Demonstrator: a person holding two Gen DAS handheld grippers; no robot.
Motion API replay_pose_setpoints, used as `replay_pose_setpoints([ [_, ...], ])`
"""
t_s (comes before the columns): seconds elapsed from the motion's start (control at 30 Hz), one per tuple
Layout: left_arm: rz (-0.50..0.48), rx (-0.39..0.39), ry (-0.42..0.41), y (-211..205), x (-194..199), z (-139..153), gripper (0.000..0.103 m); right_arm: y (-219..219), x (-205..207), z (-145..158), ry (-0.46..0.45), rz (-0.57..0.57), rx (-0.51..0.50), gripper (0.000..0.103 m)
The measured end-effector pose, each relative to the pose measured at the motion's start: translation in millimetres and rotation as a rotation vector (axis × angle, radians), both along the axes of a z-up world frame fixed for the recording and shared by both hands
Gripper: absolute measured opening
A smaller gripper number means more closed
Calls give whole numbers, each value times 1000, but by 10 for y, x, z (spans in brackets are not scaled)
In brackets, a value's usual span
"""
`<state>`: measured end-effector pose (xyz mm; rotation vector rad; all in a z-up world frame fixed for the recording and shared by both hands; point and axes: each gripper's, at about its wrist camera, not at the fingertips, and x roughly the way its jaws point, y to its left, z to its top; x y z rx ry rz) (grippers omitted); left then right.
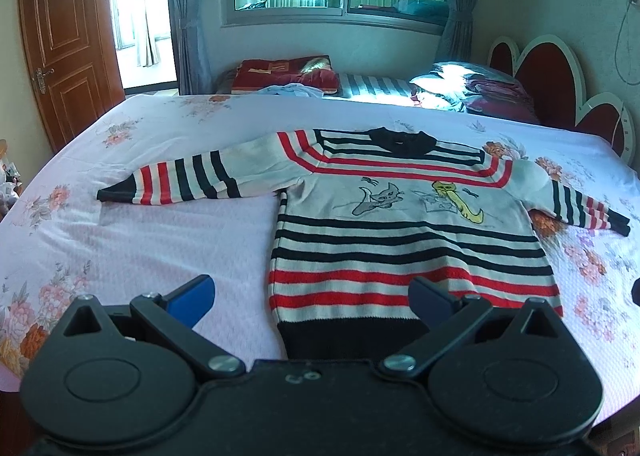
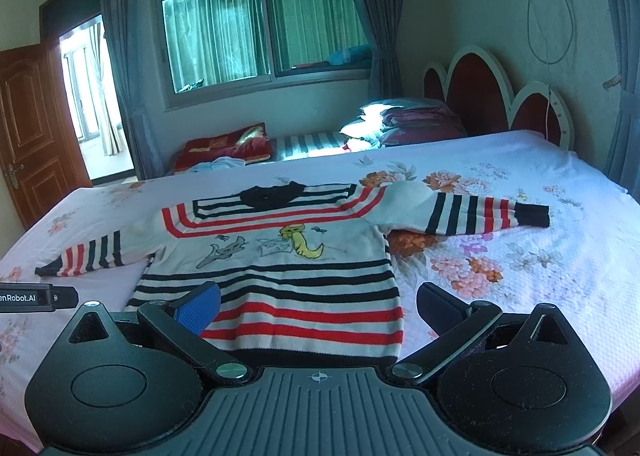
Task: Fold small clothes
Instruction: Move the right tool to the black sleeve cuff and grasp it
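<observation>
A small striped sweater [image 1: 400,224] [image 2: 280,256], white with red and black bands and cat drawings on the chest, lies flat and face up on the bed with both sleeves spread out. Its black hem is toward me. My left gripper [image 1: 312,298] hovers open over the hem's left corner, with nothing between the fingers. My right gripper [image 2: 318,306] hangs open above the hem's right part, also holding nothing. The left gripper's body [image 2: 38,298] shows at the left edge of the right wrist view.
The bed has a pink floral sheet [image 1: 140,240] [image 2: 520,276]. A second bed behind holds a red blanket [image 1: 280,74], loose clothes and pillows [image 2: 416,120]. A red and white headboard [image 2: 500,96] stands at right, a wooden door [image 1: 68,52] at left.
</observation>
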<state>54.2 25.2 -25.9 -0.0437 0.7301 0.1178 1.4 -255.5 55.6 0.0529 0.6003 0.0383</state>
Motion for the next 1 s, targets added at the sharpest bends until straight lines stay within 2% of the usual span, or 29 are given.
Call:
replay_pose_setpoints([
  [0.43, 21, 17, 23, -103, 761, -229, 103, -410, 806, -187, 37, -47, 27, 103],
  [0.83, 87, 31, 31, -347, 1579, -511, 103, -1292, 1770, -576, 99, -131, 65, 102],
  [0.87, 90, 41, 28, -373, 1648, -534, 103, -1393, 1851, -617, 105, -146, 72, 101],
  [0.93, 95, 62, 28, -429, 1777, -577, 103, -1593, 2006, -709, 128, -181, 84, 79],
  [1.0, 98, 69, 43, -485, 1925, -629, 103, -1803, 2153, -811, 154, -219, 109, 78],
])
